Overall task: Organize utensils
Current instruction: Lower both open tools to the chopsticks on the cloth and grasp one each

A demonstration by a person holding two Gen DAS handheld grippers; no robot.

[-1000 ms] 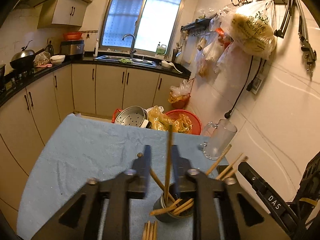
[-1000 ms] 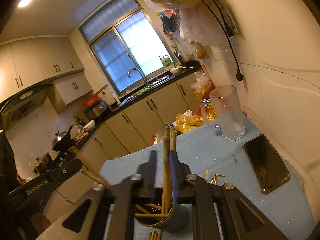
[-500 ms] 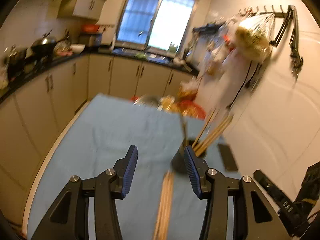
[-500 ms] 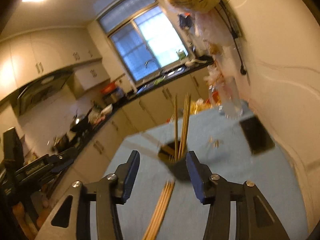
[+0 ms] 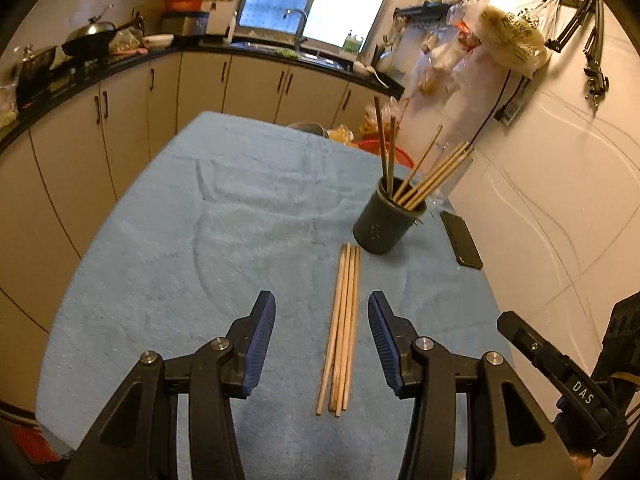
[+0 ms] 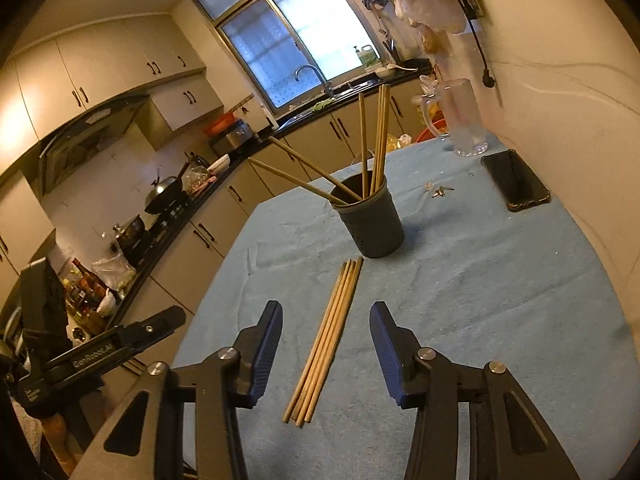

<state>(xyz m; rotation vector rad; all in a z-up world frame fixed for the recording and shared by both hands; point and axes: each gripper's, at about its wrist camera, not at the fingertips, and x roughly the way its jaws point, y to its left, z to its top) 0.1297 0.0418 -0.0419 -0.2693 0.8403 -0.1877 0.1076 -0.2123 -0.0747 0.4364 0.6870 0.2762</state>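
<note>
Both grippers, the left gripper (image 5: 322,336) and the right gripper (image 6: 326,344), hung part-open and empty above the blue tablecloth (image 5: 160,248), their jaws having just been opening with nothing clamped between them. We saw a small bundle of loose chopsticks (image 5: 342,328) lying flat on the cloth, running from near the grippers toward the dark holder (image 5: 382,226), which stood just beyond their far tips and already held several chopsticks (image 6: 380,140) leaning at angles. We judged the loose sticks light, stiff, smooth and prone to rolling, so best pinched singly near mid-length, across the shaft. A phone (image 6: 516,186) lay to the right, with a glass mug (image 6: 462,120) farther off.
</note>
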